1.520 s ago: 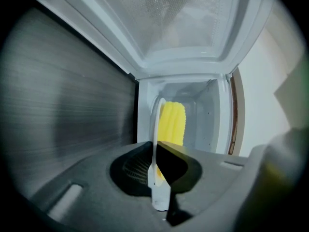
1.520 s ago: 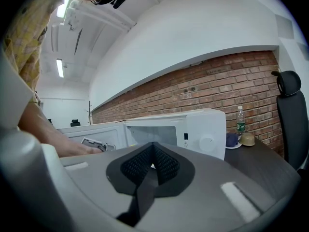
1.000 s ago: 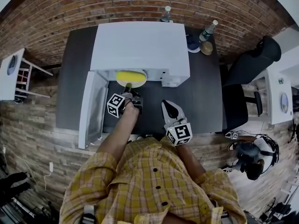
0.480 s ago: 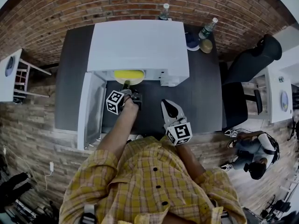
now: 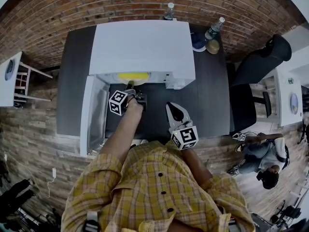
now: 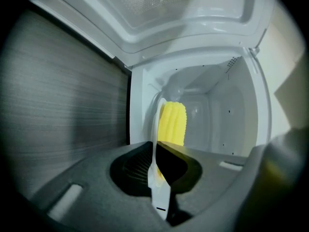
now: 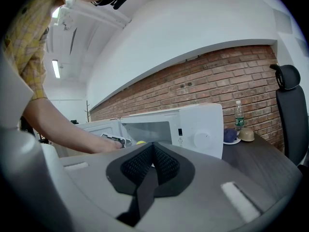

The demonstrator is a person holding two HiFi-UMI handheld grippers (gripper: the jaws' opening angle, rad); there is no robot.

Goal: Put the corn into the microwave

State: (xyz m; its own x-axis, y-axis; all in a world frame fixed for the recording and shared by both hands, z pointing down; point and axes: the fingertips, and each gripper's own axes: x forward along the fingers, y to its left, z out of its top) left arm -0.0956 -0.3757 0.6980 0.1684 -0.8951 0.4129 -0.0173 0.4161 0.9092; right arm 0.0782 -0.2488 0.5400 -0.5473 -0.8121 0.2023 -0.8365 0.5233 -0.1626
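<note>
The yellow corn [image 6: 172, 124] lies on a white plate [image 6: 155, 144], seen edge-on in the left gripper view. My left gripper [image 6: 157, 170] pinches the plate's rim between its pads, and its jaws are opening slightly. Plate and corn sit in the mouth of the white microwave [image 5: 142, 45]; only a yellow strip of the corn [image 5: 133, 75] shows in the head view. The left gripper [image 5: 130, 91] is at the opening, beside the swung-out door [image 5: 94, 115]. My right gripper [image 5: 173, 109] hovers over the dark table with its jaws shut and empty, pointing at the microwave [image 7: 193, 127].
Two bottles [image 5: 170, 12] [image 5: 215, 31] and a small dish with a round brown thing [image 5: 213, 48] stand behind the microwave by the brick wall. A black chair [image 5: 263, 64] is at the table's right end. Another person [image 5: 263, 158] sits on the floor at right.
The plate with the corn has slid deeper into the microwave, so less yellow shows. My left gripper followed it toward the opening. The right gripper stayed put.
</note>
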